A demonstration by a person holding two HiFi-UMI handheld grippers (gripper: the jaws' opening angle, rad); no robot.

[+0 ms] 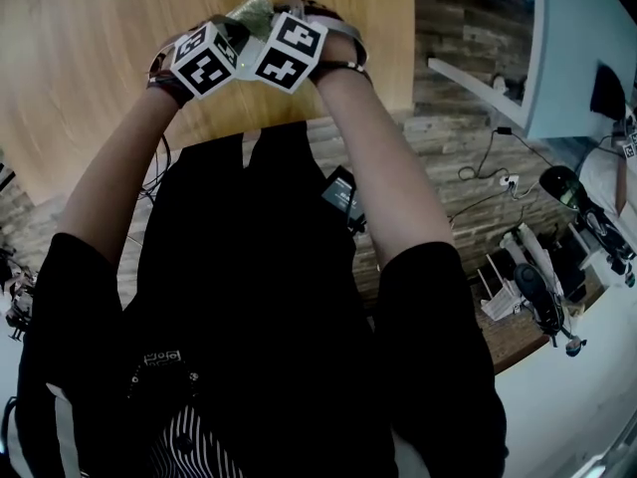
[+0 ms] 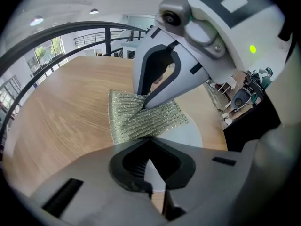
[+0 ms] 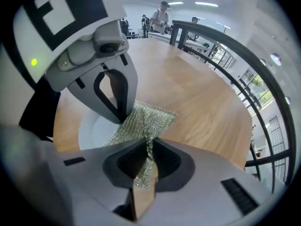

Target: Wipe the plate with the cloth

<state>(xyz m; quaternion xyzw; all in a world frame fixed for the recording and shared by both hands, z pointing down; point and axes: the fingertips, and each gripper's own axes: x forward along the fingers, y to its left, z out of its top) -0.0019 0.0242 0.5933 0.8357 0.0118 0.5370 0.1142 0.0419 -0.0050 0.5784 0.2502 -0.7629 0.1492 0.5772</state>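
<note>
We find the 2 grippers side by side over the wooden table (image 2: 61,107). The right gripper (image 3: 149,150) has its jaws closed on a fold of the glittery green cloth (image 3: 146,119), which lies spread across the pale plate (image 2: 189,133). The left gripper (image 2: 149,163) has its jaws drawn together, and we see a thin pale strip between them that appears to be the plate's near rim.

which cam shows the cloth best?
Left gripper view: the cloth is spread out, partly on the plate, weave clear. Right gripper view shows it bunched, pinched in the right gripper's jaws. Head view shows only a corner.
</note>
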